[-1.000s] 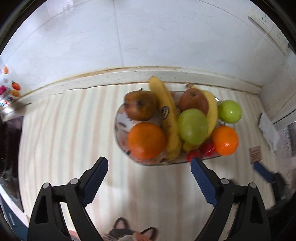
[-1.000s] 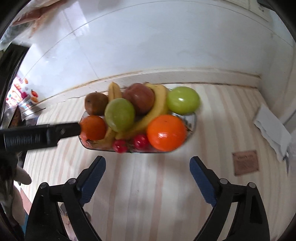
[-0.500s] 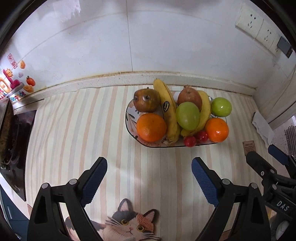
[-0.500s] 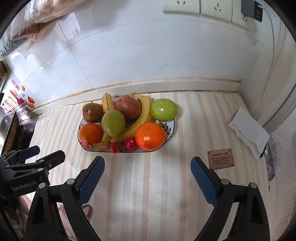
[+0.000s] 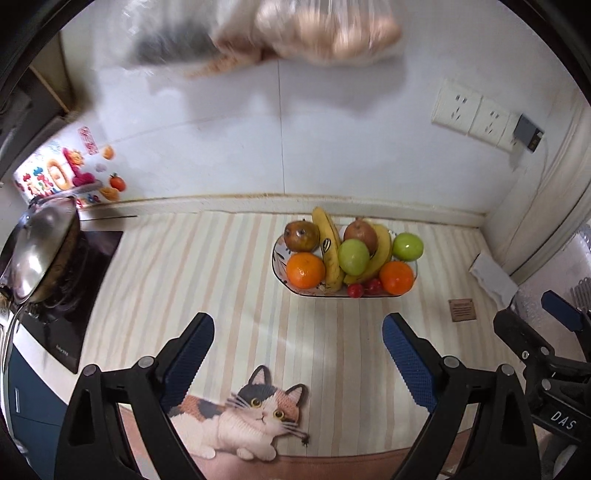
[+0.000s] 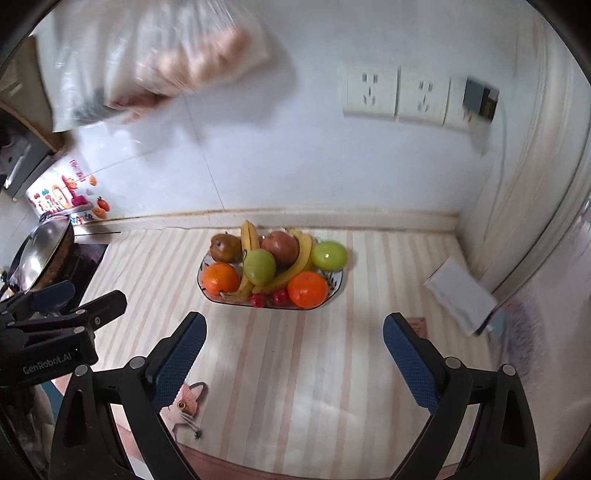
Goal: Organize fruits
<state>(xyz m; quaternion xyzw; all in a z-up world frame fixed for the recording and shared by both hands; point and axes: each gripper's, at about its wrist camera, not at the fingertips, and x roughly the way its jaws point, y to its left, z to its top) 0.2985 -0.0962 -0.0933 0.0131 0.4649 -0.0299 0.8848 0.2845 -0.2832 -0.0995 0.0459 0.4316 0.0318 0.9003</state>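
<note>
A glass fruit tray [image 5: 277, 266] [image 6: 334, 291] stands on the striped counter near the wall. It holds two oranges [image 5: 306, 270] [image 6: 307, 289], two green apples [image 5: 353, 256] [image 6: 329, 255], bananas [image 5: 330, 243] [image 6: 299, 260], a brown pear [image 5: 301, 235], a red apple [image 6: 279, 248] and small red fruits [image 5: 355, 290]. My left gripper [image 5: 297, 332] is open and empty, held back above the counter's front. My right gripper [image 6: 293, 332] is open and empty too, also well back from the tray.
A cat-shaped mat [image 5: 243, 417] lies at the counter's front edge. A stove with a lidded wok [image 5: 37, 251] is at the left. A white cloth [image 6: 460, 299] and a small brown card [image 5: 461, 309] lie at the right. Wall sockets [image 6: 395, 94] and a hanging bag [image 5: 266, 29] are above.
Both grippers have pulled back and up from the fruit tray, which now looks smaller and farther. Both stay open and empty.
</note>
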